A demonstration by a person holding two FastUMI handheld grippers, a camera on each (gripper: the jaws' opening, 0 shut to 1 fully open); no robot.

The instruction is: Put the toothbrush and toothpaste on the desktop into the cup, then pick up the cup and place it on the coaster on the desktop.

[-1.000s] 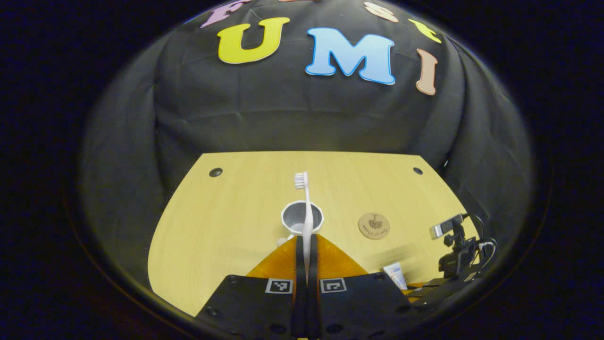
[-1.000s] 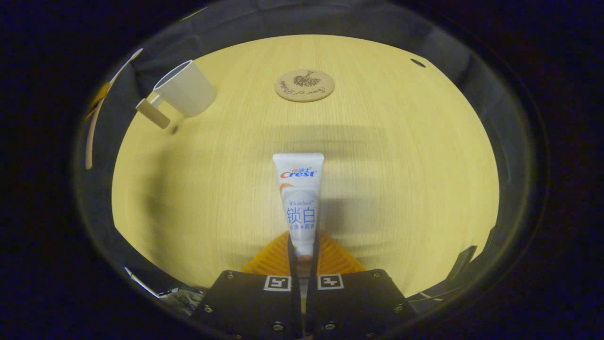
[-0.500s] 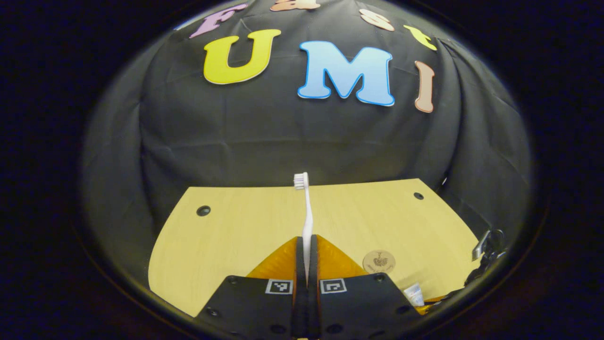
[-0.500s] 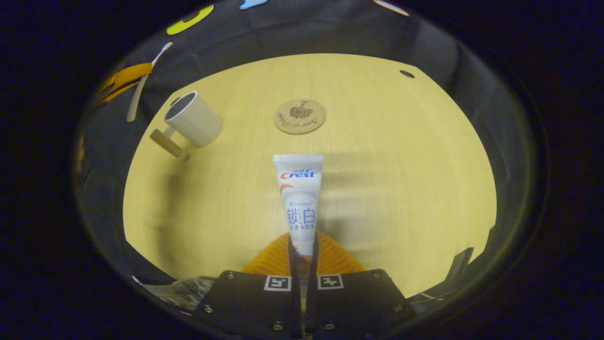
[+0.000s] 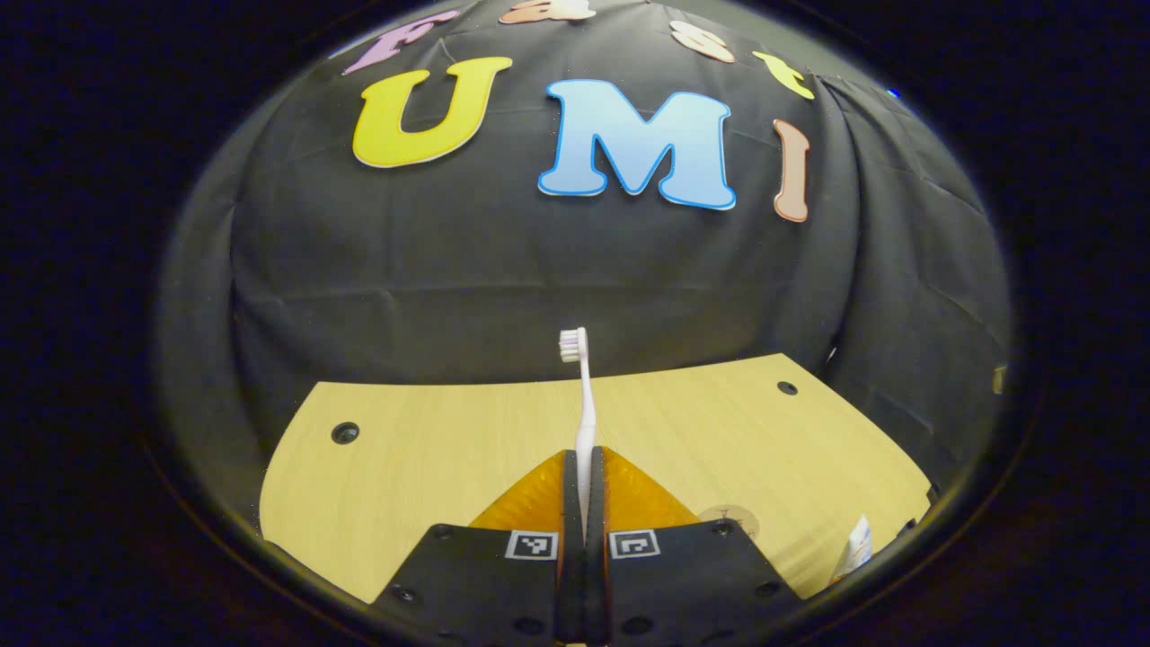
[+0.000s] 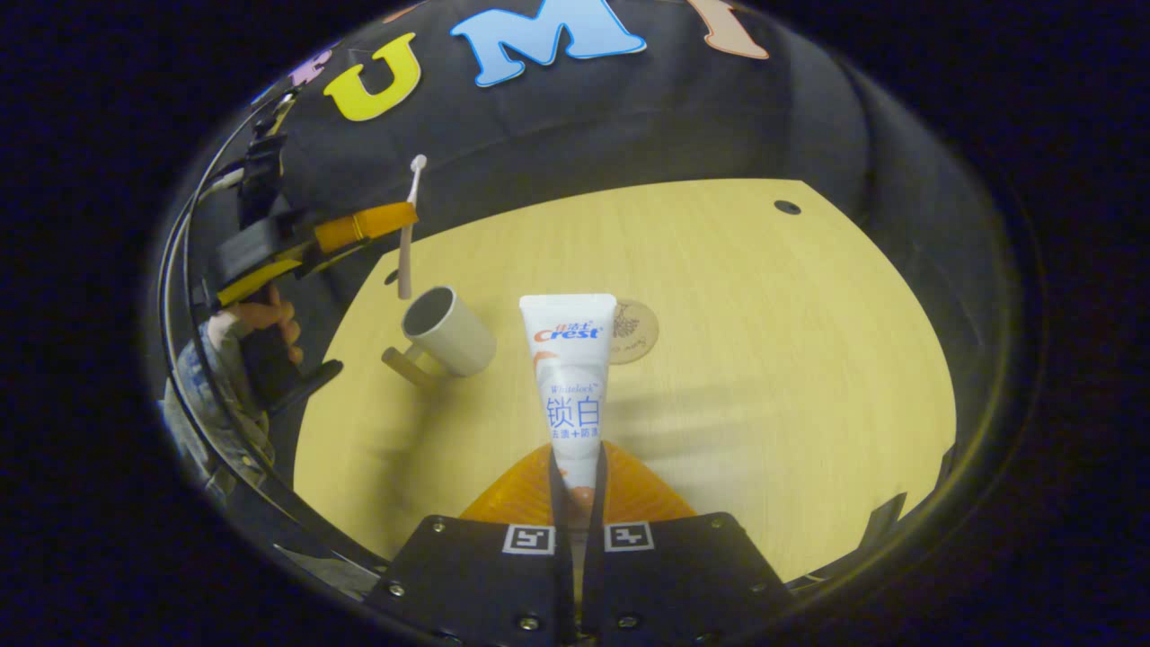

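Hidden or cut off: in the left gripper view the round cork coaster (image 5: 737,519) is dim and half covered by the gripper body, and the white toothpaste tube (image 5: 858,546) shows as a sliver at the rim. The lower handle of the white slim toothbrush (image 5: 582,404) is buried between the fingers. In the right gripper view the tube's cap end is lost between the fingers, and the tube (image 6: 575,386) overlaps the coaster's (image 6: 636,331) left edge.

Left gripper (image 5: 582,485): orange fingers closed tight on the toothbrush handle.

Toothbrush axis: long axis runs straight ahead along the fingers, bristle head far end, bristles facing left. From the right gripper view the toothbrush (image 6: 409,225) hangs near upright, head up, its lower end just above the cup's mouth, apart from it.

Right gripper (image 6: 575,485): fingers pinched narrow on the tube's cap end, carrying it in the air above the desktop.

Toothpaste axis: lengthwise along the fingers, flat crimped end pointing away.

Cup: the white plastic cup with a wooden handle (image 6: 446,331) stands on the pale yellow wooden desktop (image 6: 764,359), mouth open, handle toward the near left, left of the coaster.

Person: a hand (image 6: 260,328) in a denim sleeve grips the left gripper (image 6: 359,226) at the far left.
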